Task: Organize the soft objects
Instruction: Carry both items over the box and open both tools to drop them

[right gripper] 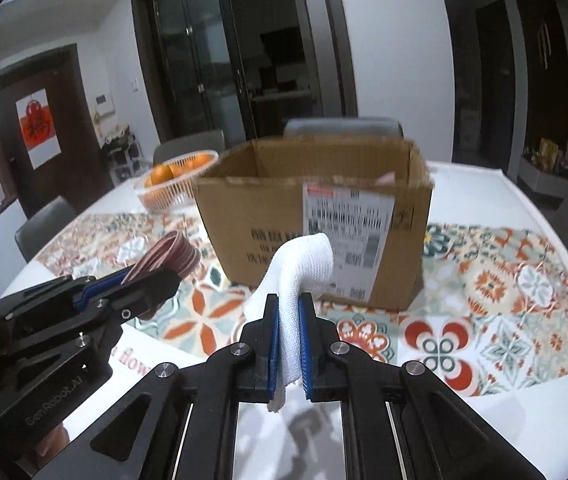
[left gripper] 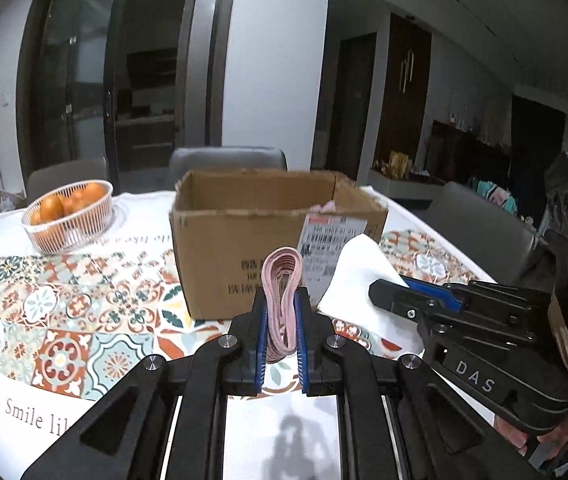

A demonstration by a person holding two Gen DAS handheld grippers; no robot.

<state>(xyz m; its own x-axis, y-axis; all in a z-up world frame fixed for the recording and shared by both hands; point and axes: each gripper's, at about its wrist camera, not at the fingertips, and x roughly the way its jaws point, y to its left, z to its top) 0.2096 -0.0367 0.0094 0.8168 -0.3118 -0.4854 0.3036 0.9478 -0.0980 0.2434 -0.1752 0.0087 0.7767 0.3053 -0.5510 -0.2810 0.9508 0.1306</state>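
Observation:
My left gripper [left gripper: 281, 300] is shut on a folded pink striped cloth [left gripper: 282, 276] that loops up above its blue pads. My right gripper [right gripper: 288, 308] is shut on a white knitted cloth [right gripper: 303, 268] that droops forward over the fingertips. Both are held above the patterned tablecloth, in front of an open cardboard box [left gripper: 268, 216] with a shipping label; the box [right gripper: 315, 208] stands just beyond both cloths. Something pink [left gripper: 325, 207] peeks inside the box at its right wall. The right gripper [left gripper: 379, 294] shows in the left wrist view, with the white cloth [left gripper: 359, 276] hanging from it.
A white wire basket of oranges [left gripper: 70, 216] stands at the back left of the table. Grey chairs [left gripper: 228, 162] ring the table's far side. The tablecloth [left gripper: 64, 312] carries a tiled pattern and printed words near the front edge.

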